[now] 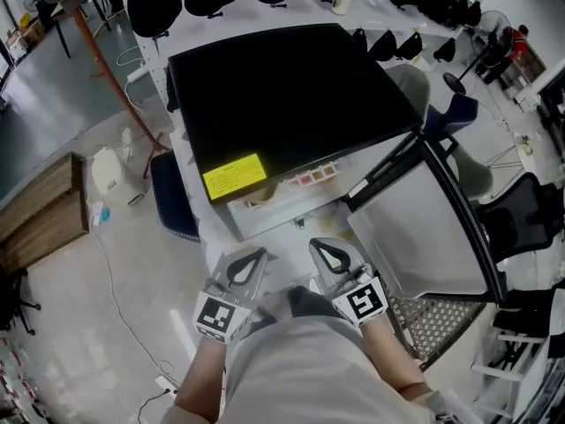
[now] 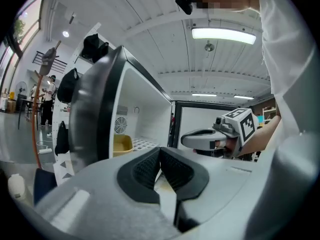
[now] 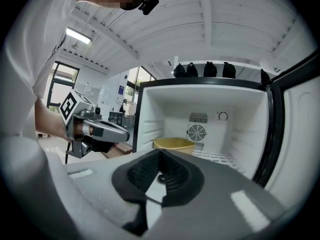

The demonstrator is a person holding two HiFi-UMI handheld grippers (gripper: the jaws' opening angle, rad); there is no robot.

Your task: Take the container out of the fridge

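Standing square to the fridge (image 1: 291,95), door (image 1: 424,228) swung out to my right.

Head view: my left gripper (image 1: 247,263) and right gripper (image 1: 331,254) are held close to my body, side by side, both noses toward the open front. The right one sits a touch further forward. The black top hides the inside from here, so I cannot pick out the container.

Left gripper view: pads pressed together, nothing between them. The yellow container (image 2: 122,144) shows left of my jaw line, low inside the cavity and partly cut off by the fridge's near front edge. My other claw is off to the right, level with this one.

Right gripper view: pads closed tip to tip here too, nothing gripped. The container (image 3: 174,144) lies dead ahead, just above the jaw tips and slightly left. It rests on the wire shelf (image 3: 215,158), against the left inner wall and in front of the fan grille (image 3: 196,132). Its rim reads wider across than deep, so I take the long axis to run side to side, though that is uncertain from this low angle.

Judgement: the right claw has the straight, unblocked line in. Either claw must spread its pads before reaching, and the near rim is the obvious bite.
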